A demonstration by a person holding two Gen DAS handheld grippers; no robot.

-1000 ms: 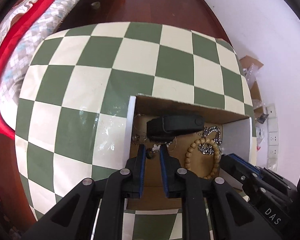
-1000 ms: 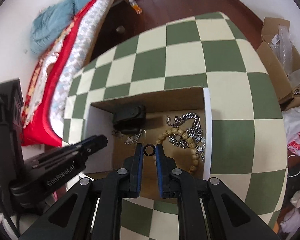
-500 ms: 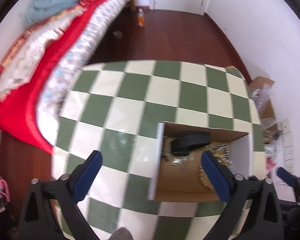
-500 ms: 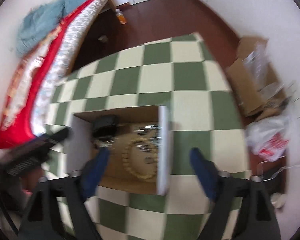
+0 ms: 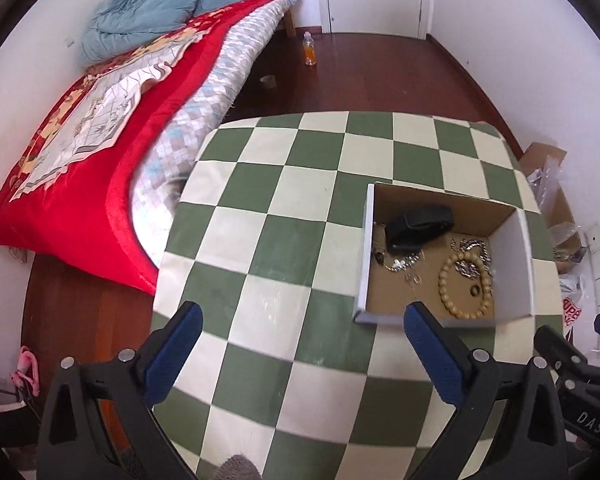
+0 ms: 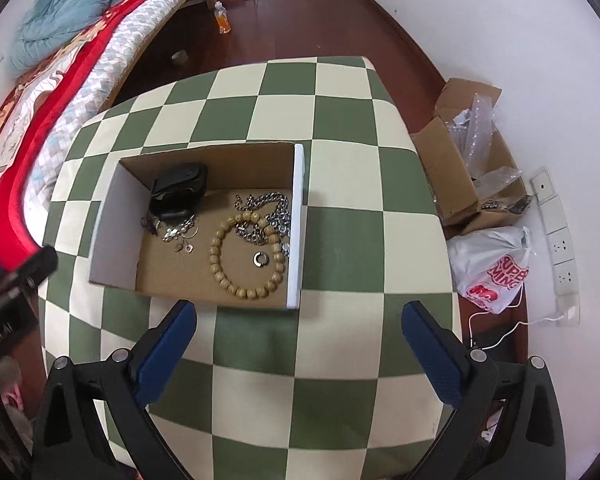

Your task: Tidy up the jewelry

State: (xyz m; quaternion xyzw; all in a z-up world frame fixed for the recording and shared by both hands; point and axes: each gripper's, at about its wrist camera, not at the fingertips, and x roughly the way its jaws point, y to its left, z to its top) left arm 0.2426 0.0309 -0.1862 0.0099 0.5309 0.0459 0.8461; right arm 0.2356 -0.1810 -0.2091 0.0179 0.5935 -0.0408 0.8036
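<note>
An open cardboard box (image 6: 298, 220) (image 5: 365, 256) sits on the green-and-cream checkered table. In it lie a wooden bead bracelet (image 6: 220, 264) (image 5: 446, 284), a silver chain (image 6: 268, 204) (image 5: 472, 246), a small ring (image 6: 261, 259) (image 5: 475, 290), small silver pieces (image 6: 176, 232) (image 5: 400, 264) and a black pouch (image 6: 179, 189) (image 5: 418, 222). My left gripper (image 5: 298, 350) is open and empty, above the table left of the box. My right gripper (image 6: 298, 346) is open and empty, above the table in front of the box.
A bed with a red blanket (image 5: 100, 152) stands left of the table. A cardboard box with plastic wrap (image 6: 468, 168) and a white plastic bag (image 6: 492, 268) lie on the floor at the right. A small orange bottle (image 5: 310, 50) stands on the wooden floor behind.
Both grippers opened and pulled up and back from the box. The right gripper let go of the small ring, which now lies inside the bead bracelet.
</note>
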